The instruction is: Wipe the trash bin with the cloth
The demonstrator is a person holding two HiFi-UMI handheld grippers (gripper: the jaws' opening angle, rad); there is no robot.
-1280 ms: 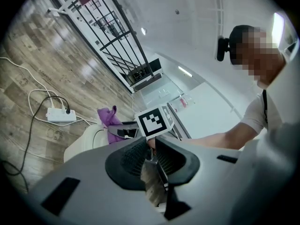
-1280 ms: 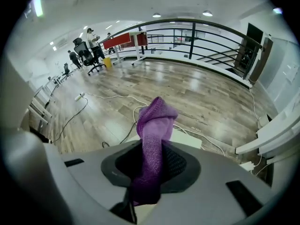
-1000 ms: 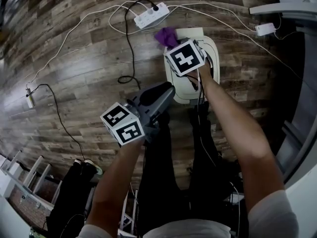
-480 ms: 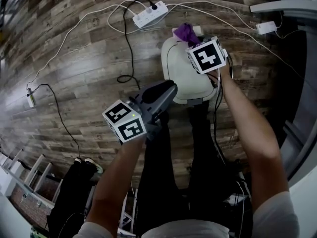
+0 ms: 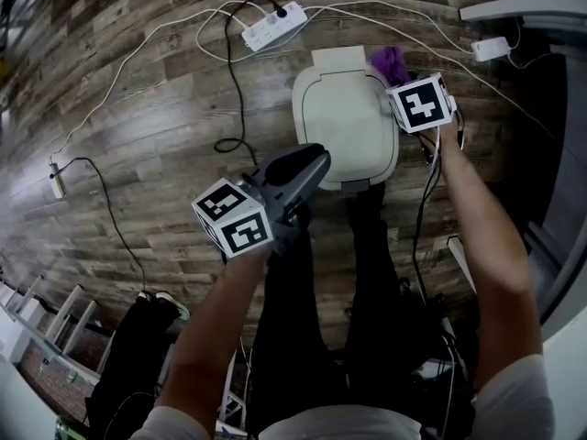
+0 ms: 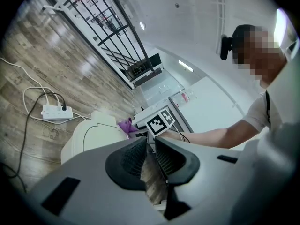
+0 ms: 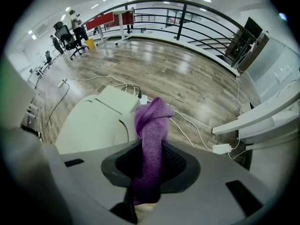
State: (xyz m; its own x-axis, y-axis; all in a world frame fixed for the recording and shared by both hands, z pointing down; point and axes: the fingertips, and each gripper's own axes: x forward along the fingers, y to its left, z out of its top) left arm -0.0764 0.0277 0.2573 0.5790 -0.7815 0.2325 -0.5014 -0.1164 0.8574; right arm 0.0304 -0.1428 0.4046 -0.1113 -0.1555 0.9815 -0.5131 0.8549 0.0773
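Head view: the bin (image 5: 344, 126) stood on the floor in front of my legs with its lid down. The right gripper (image 5: 402, 79) hung at the bin's far right corner with the cloth (image 5: 389, 62) bunched just past the rim there. The left gripper (image 5: 314, 161) hovered over the bin's near left edge. I could not tell whether it touched the bin.

Left gripper view: its jaws were drawn to a narrow slit with nothing between them. They pointed across the bin towards the cloth and the right gripper's marker cube.

Right gripper view: the jaws were clamped on the cloth, which stood up in a twisted fold between the pads (image 7: 174, 162). The bin's lid lay just left of it. The cloth looked to be beside the rim, not pressed on the lid.

My reading was that the wipe was under way, with the cloth at the end of a stroke. No frame showed which parts were clean, so I counted the lid's middle, near edge and the bin's sides as left to do.
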